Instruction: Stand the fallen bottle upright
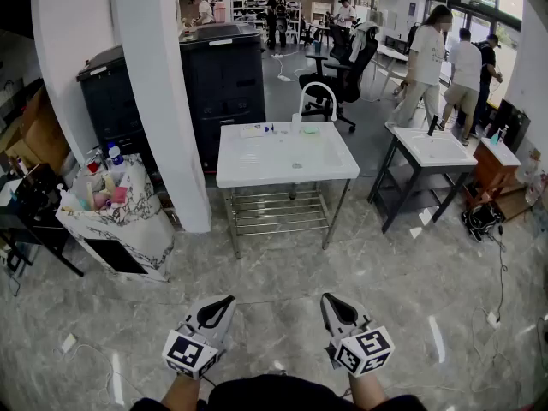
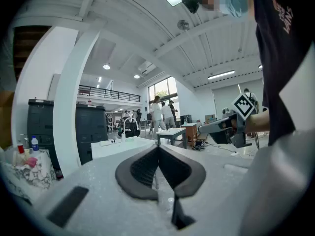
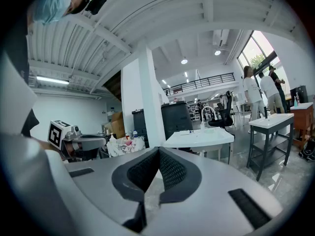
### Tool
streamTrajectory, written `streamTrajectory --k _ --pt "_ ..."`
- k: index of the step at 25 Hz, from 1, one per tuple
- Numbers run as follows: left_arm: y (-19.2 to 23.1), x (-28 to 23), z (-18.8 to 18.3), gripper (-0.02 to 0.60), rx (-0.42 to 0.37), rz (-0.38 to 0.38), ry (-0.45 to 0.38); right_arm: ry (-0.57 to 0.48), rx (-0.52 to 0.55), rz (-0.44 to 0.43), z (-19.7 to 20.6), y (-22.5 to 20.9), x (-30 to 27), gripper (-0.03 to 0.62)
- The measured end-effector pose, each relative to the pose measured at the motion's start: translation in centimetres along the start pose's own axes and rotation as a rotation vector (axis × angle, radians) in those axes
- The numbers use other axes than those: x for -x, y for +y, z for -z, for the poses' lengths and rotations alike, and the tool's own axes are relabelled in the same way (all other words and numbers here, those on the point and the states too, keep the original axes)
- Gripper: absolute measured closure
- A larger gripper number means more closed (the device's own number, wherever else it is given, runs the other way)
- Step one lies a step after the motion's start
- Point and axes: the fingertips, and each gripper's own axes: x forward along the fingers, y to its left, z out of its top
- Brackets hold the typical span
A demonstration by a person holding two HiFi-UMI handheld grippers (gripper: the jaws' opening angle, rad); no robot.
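Observation:
A white sink table [image 1: 287, 157] stands a few steps ahead of me on the grey floor. Several small items lie along its back edge beside a curved white faucet [image 1: 318, 92]; they are too small to tell a fallen bottle among them. My left gripper [image 1: 224, 302] and right gripper [image 1: 330, 300] hover low in front of me, far short of the table, both shut with nothing between the jaws. The left gripper view shows its jaws [image 2: 158, 149] pressed together, with the table [image 2: 123, 144] beyond. The right gripper's jaws [image 3: 158, 151] are likewise together and point at the table [image 3: 199, 137].
A white pillar [image 1: 163, 101] and a black cabinet [image 1: 227, 75] stand left of the table. A marble-patterned bin [image 1: 116, 212] holds several bottles. A second sink table [image 1: 432, 148] is at the right, with people [image 1: 428, 58] and an office chair [image 1: 342, 75] behind.

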Motion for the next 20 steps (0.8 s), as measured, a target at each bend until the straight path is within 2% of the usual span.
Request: streamTrajectory --k 5,11,15,20 --pt "-0.5 -0.9 -0.1 0.561 0.027 -0.036 0.008 0.001 0.001 -0.015 0.1 -1.1 0.2 0.592" --pt "-2.1 -1.9 1.1 0.561 0.011 -0.025 0.013 0.001 -0.007 -0.043 0.8 -2.7 0.6 0.592" --pt "-3.2 -2.3 1.3 0.560 0.042 -0.039 0.046 -0.023 -0.050 -0.052 0.9 -4.1 0.9 0.591" --pt "-2.2 -3.4 0.8 0.558 0.042 -0.056 0.019 -0.033 -0.086 -0.060 0.8 -5.3 -0.3 0.589"
